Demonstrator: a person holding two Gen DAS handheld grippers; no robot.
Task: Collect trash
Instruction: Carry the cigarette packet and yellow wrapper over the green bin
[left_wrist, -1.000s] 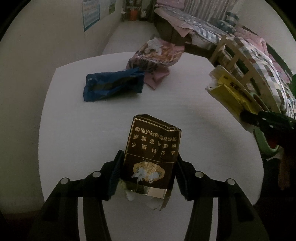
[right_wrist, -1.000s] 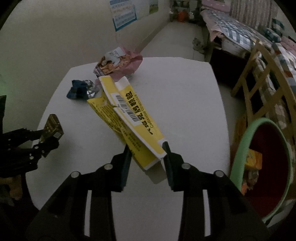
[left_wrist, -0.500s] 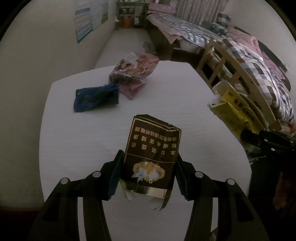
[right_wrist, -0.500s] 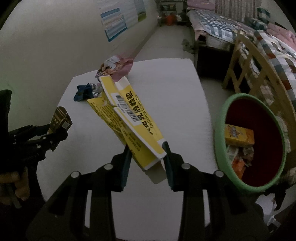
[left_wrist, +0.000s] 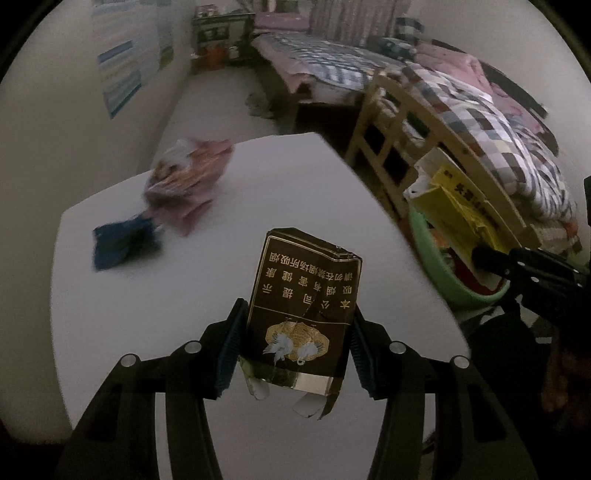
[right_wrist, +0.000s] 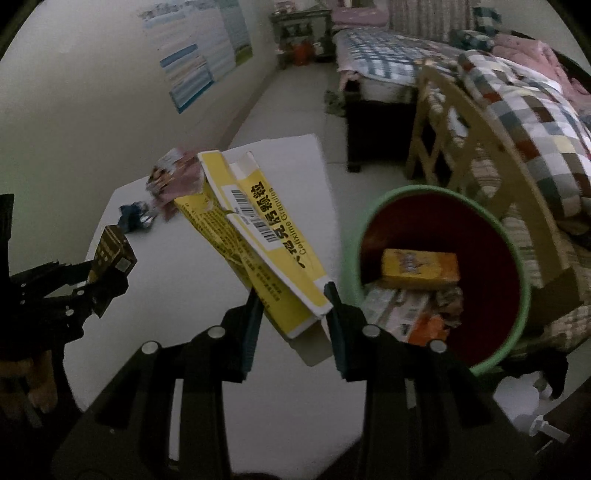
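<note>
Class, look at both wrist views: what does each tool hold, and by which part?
Left tool: the dark cigarette pack, pinched across its lower sides. Right tool: the flattened yellow medicine box, gripped at its near end.

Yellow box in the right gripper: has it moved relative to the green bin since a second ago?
Yes. The yellow box, clamped in the right gripper, has been carried toward the green bin, whose rim now sits right beside it.

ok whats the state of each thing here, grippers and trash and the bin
left gripper: shut on the dark cigarette pack
dark cigarette pack: crumpled, torn at the bottom, held off the table
right gripper: shut on the yellow box
yellow box: flattened, flaps open, held beside the bin
bin: partly filled
blue wrapper: crumpled, on the table
pink snack bag: lying on the table
</note>
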